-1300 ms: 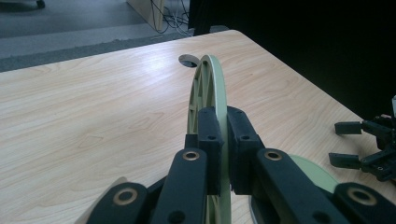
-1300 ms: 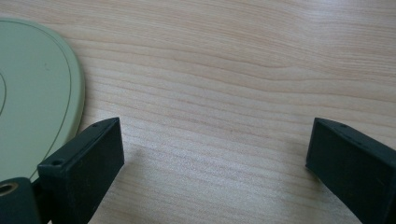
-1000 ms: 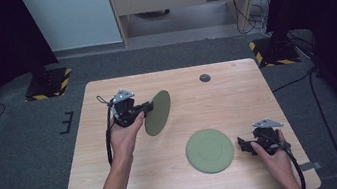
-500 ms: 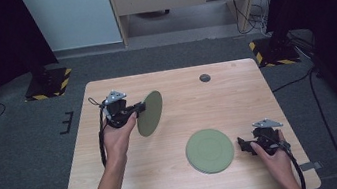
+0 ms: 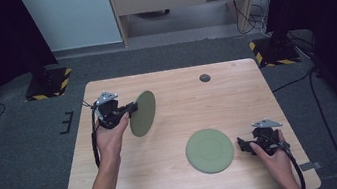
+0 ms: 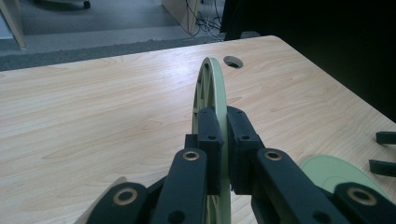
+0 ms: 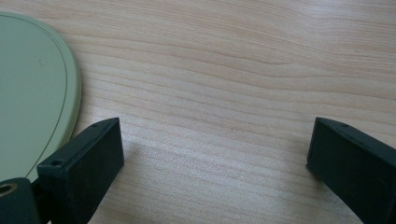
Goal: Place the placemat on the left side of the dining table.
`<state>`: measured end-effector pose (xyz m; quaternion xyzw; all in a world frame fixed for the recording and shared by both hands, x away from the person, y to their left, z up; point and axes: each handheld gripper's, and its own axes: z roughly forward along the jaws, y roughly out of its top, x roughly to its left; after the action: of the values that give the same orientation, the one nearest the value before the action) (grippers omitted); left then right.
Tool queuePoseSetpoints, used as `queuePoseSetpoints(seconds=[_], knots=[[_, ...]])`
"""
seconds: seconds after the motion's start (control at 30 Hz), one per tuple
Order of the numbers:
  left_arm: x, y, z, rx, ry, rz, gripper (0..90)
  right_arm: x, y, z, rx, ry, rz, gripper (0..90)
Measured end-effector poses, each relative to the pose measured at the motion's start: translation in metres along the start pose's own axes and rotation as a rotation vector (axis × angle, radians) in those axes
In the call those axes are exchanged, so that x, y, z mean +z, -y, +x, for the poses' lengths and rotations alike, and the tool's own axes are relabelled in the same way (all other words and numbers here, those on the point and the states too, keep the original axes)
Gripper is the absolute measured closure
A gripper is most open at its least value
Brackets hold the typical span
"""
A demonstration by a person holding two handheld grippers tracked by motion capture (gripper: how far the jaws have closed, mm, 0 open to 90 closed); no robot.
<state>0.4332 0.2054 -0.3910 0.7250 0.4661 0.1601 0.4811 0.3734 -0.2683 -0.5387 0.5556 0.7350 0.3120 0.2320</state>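
Left gripper (image 5: 130, 108) is clamped on the rim of a green plate (image 5: 142, 113), held on edge above the desk (image 5: 172, 99) toward its left-rear part; in the left gripper view both pads pinch the rim of that plate (image 6: 211, 93) w/ its ribbed underside facing left; right gripper (image 5: 241, 145) sits low at the desk's right-front, jaws wide apart w/ nothing between them, just beside a second green plate (image 5: 210, 150) lying flat.

Judgement: step in hand looks like carrying the held plate to a set-down; do it well by keeping the pinch firm, tilting to flat before lowering, letting the far edge touch first, then easing off; watch for slip at the thin rim.

No containers in view; neither plate carries anything.
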Motion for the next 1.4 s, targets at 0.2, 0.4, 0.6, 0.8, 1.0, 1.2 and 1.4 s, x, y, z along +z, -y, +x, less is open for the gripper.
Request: queuePoseSetpoints(seconds=[0.2,0.4,0.6,0.8,1.0,1.2,1.4], knots=[[-0.002,0.002,0.004,-0.011,-0.012,-0.002,85.4,0.000,0.000,0.000,-0.001,0.002,0.002,3.9],[-0.002,0.004,0.008,-0.018,-0.019,0.003,85.4,0.000,0.000,0.000,-0.003,0.002,0.001,3.8],[-0.003,0.007,0.012,-0.025,-0.026,0.003,85.4,0.000,0.000,0.000,-0.004,0.004,0.002,3.7],[-0.004,0.012,0.018,-0.037,-0.037,0.006,85.4,0.000,0.000,0.001,0.001,0.003,0.005,3.5],[-0.005,0.018,0.024,-0.049,-0.045,0.012,85.4,0.000,0.000,0.002,0.000,0.005,0.005,3.3],[-0.004,0.025,0.030,-0.062,-0.054,0.020,85.4,0.000,0.000,0.002,-0.003,0.004,0.004,3.3],[-0.007,0.028,0.035,-0.069,-0.068,0.013,85.4,0.000,0.000,0.002,-0.003,0.002,0.005,3.3]])
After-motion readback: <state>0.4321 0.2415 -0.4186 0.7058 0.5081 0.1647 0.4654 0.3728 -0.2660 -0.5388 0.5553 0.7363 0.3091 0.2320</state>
